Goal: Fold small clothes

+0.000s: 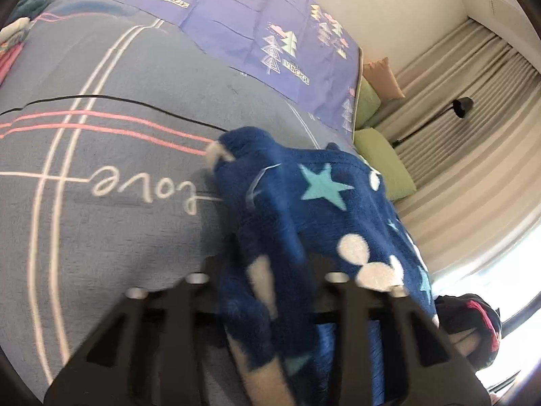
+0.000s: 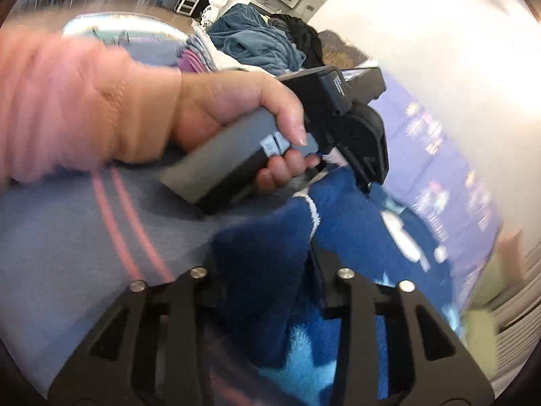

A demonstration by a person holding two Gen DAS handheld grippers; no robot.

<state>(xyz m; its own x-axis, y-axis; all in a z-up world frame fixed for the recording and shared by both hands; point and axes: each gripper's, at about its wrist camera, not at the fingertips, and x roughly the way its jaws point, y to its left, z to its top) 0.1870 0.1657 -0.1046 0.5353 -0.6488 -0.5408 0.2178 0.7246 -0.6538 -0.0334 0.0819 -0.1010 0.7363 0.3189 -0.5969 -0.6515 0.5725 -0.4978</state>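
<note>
Pinching a bunched fold of the blue fleece garment (image 1: 304,209), the left gripper (image 1: 267,264) is sitting low in its own wrist view with both black fingers (image 1: 216,270) pressing on the fabric from either side; the garment, dark blue with light-blue stars and white dots, is rising out of the jaws and draping away to the right over the bed; the right gripper (image 2: 270,270) is doing much the same in the right wrist view, its jaws closing around a thick dark-blue fold of the same fleece garment (image 2: 355,209), fabric filling the gap between the fingers; that view is blurring heavily; just beyond the fold, the person's left hand (image 2: 236,115) is gripping the grey handle of the left gripper (image 2: 368,176), a pink sleeve (image 2: 57,101) covering the wrist, and that gripper's black head is dipping into the far edge of the fleece; the garment is lying on the grey-blue bedsheet (image 1: 118,155), which is carrying pink and white stripes and a cursive word; a thin black cable (image 1: 135,103) is running across the sheet behind the garment, reaching it near its top edge; further back a purple quilt (image 1: 243,34) with tree prints is lying across the bed; green cushions (image 1: 382,155) are sitting at the bed's far right edge beside striped curtains (image 1: 456,101); a pile of other clothes (image 2: 257,40) is lying at the far end of the bed in the right wrist view.
</note>
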